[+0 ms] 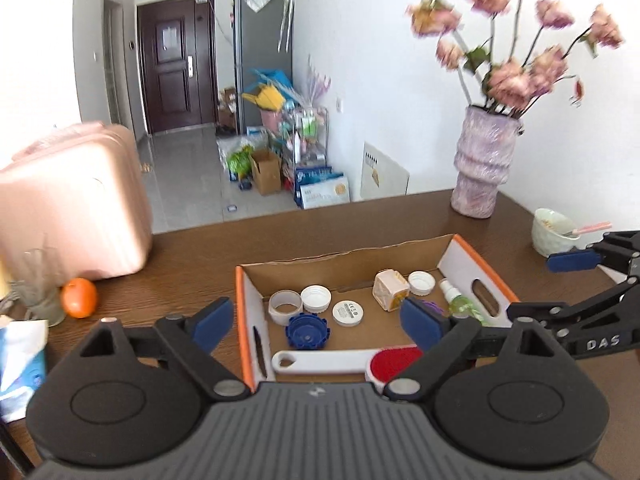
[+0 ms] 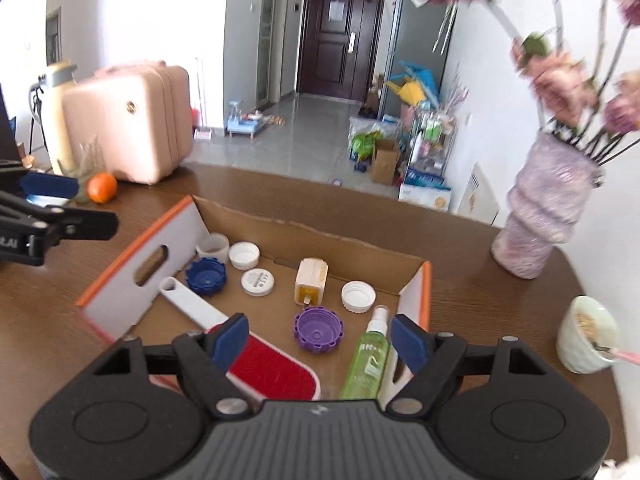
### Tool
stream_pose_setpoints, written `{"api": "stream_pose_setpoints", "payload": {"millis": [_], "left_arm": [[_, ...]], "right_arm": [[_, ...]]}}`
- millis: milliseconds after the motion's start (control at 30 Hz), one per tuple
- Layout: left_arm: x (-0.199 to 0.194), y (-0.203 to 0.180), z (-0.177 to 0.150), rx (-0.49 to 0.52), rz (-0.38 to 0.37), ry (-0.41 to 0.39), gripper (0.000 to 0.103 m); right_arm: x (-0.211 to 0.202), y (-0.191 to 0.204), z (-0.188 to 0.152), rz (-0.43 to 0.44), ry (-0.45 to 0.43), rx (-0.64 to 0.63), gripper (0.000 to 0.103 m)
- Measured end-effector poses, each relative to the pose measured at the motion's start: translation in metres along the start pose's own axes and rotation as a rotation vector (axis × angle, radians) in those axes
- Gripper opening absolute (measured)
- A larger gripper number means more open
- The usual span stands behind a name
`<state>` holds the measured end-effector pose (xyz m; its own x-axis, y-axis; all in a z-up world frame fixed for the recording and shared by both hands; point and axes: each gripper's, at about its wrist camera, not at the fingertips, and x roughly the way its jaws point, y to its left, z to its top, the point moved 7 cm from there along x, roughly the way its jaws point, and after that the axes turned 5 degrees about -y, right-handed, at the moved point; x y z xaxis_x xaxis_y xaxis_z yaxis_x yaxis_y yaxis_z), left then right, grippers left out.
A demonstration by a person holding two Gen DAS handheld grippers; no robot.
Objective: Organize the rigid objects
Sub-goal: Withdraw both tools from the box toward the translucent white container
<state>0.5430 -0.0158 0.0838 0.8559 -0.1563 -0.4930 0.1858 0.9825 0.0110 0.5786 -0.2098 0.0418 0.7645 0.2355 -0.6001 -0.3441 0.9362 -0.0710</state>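
Left to right. On the brown table (image 2: 256, 196) stands a pink suitcase (image 2: 132, 120), with an orange (image 2: 102, 187) and a clear glass (image 1: 38, 284) near its base.

The left gripper (image 1: 318, 322) hovers above the near left part of an open cardboard box (image 2: 320, 236) with orange-edged white end walls; its blue-padded fingers (image 1: 214, 322) are spread wide with nothing between them.

Inside the box, at the left end: a roll of white tape (image 2: 213, 245), a white cap (image 2: 244, 255), a blue cap (image 2: 206, 276), a white round disc (image 2: 257, 282), and a lint brush (image 2: 256, 356) with a white handle and red pad lying along the near side.

At the centre lies a small cream bottle (image 2: 310, 282) on its side; to its right sit a second white cap (image 2: 358, 297), a purple cap (image 2: 319, 330) and a green spray bottle (image 2: 368, 360), which lies beside the right end wall.

The right gripper (image 2: 320, 342) hovers over the near right part of the box, jaws parted and empty, pads clear of the brush and spray bottle.

Right of the box stand a lilac vase (image 2: 544, 220) of pink flowers (image 1: 516, 36) and a pale bowl (image 2: 586, 334) holding a spoon.
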Motion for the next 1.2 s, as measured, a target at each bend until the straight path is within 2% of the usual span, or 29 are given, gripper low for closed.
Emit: {"api": "stream_pose_setpoints", "payload": {"millis": [233,400,567,733,800,867,933,1033,1100,1167,1200], "left_arm": [[-0.089,-0.001,-0.016,-0.009,0.034,-0.114,0.099],[-0.144,-0.009,-0.042,0.002,0.084,-0.2,0.103],[-0.178,-0.022,-0.077,0.033,0.168,-0.27,0.103],[-0.21,-0.026,-0.109,-0.028,0.173,-0.298,0.103],[-0.226,-0.027,-0.122,-0.04,0.18,-0.325,0.103],[-0.242,-0.026,-0.142,-0.045,0.23,-0.347,0.103],[-0.256,-0.029,-0.164,-0.046,0.247,-0.335,0.103],[-0.285,-0.034,-0.195,-0.073,0.203,-0.341,0.103],[-0.301,-0.035,-0.214,-0.056,0.207,-0.349,0.103],[-0.311,-0.034,-0.231,-0.061,0.229,-0.315,0.103],[-0.316,-0.034,-0.239,-0.072,0.208,-0.3,0.103]], "right_arm": [[-0.09,0.017,-0.012,-0.029,-0.126,-0.03,0.084],[-0.144,0.028,-0.031,-0.054,-0.28,-0.014,0.087],[-0.181,0.04,-0.061,-0.019,-0.411,0.039,0.088],[-0.211,0.054,-0.091,-0.02,-0.496,0.047,0.088],[-0.223,0.058,-0.104,-0.009,-0.519,0.07,0.089],[-0.234,0.062,-0.118,-0.014,-0.53,0.075,0.092],[-0.245,0.069,-0.138,-0.013,-0.525,0.08,0.097],[-0.262,0.083,-0.176,0.015,-0.489,0.088,0.097],[-0.272,0.094,-0.205,0.04,-0.466,0.094,0.098],[-0.28,0.099,-0.233,0.049,-0.449,0.129,0.098],[-0.285,0.101,-0.246,0.048,-0.44,0.147,0.099]]}}
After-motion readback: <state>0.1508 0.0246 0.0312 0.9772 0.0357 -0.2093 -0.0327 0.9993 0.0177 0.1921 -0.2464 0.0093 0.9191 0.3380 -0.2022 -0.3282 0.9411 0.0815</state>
